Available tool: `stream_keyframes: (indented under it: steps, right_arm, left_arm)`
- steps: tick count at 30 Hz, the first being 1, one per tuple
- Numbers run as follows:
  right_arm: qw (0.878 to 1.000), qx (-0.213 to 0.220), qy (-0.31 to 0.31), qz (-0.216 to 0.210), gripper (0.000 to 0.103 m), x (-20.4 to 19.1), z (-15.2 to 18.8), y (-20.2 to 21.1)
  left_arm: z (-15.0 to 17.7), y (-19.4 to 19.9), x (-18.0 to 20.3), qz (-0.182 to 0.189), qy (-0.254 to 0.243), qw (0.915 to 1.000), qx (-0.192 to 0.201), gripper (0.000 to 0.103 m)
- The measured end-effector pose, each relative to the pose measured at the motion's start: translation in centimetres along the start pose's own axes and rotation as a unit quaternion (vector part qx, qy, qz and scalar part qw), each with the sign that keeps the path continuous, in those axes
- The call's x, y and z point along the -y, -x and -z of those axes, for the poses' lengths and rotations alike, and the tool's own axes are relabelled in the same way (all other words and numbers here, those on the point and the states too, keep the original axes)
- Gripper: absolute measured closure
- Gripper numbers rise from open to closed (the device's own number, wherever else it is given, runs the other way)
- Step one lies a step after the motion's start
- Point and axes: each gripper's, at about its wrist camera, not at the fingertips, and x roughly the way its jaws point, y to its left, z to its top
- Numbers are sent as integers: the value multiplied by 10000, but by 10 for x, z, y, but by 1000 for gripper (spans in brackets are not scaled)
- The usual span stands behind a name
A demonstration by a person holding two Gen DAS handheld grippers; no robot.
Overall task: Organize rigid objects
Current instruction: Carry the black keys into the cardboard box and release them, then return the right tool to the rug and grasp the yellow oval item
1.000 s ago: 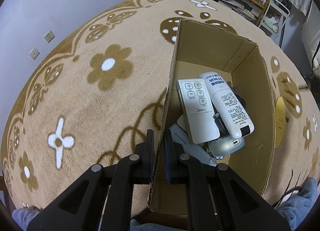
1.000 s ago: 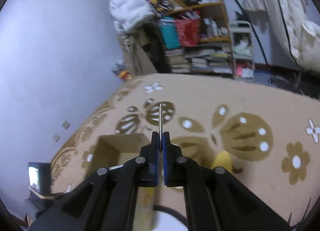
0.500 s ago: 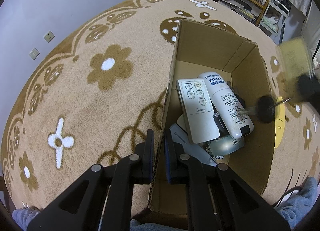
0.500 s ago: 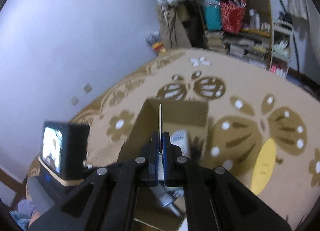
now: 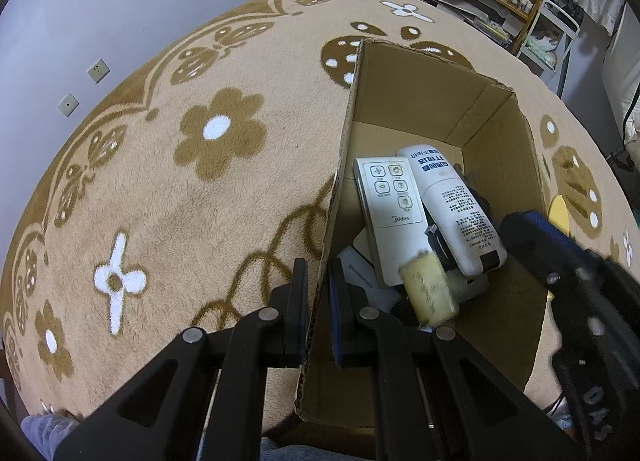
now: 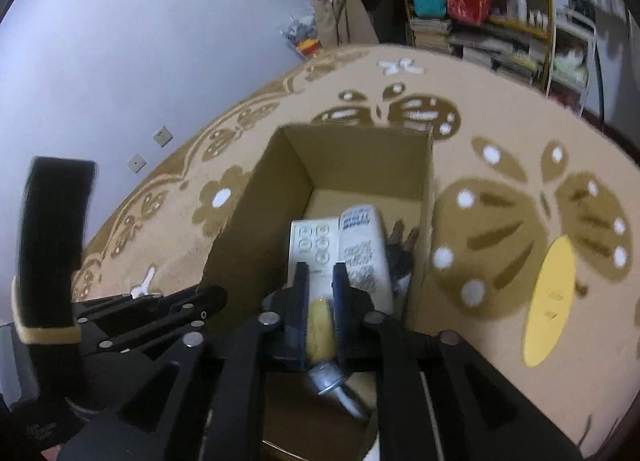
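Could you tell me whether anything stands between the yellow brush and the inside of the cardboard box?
Nothing visible does: the yellow brush already lies inside the cardboard box, on the white remote, with the right gripper's opening jaws around it.

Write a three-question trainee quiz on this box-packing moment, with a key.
1. True or false: the left gripper is clamped on the wall of the cardboard box.
2. Which lies between the opening jaws of the right gripper? A) the white remote B) the yellow roller C) the white bottle
3. Fill in: the yellow roller sits ____ the box.

Key: 1 true; 2 B; 3 inside.
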Motion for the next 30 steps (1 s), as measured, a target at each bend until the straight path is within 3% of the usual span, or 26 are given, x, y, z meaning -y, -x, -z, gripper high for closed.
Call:
stream_keyframes:
  steps: [1,3,5,9,15,21,30]
  right_arm:
    - [10000,38,12,21,79,1,-2,3]
    - [9999,74,-22,145,53,4,-5,7]
    - [9984,244,49,505,37,8,-6,15]
    - [9955,569,20,764,8,20,-10,29]
    - [9909,805,-327,1027,3,53,-17,45]
    - [9775,940,-498,1819,3,86,-17,46]
    - [9641,428,-990,2428,3,138,-1,21]
  left_arm:
    - [0,0,0,2,3,10000,-1,94]
    - [0,0,0,-1,-5,10000,-1,94]
    - [0,0,0,8,6,10000,-2,94]
    - [0,0,0,9,12,10000,-11,94]
    - [0,0,0,19,18,10000,-10,94]
    - [0,0,0,15,18,10000,-10,94]
    - [-1,0,-1,4,18,10000,-10,93]
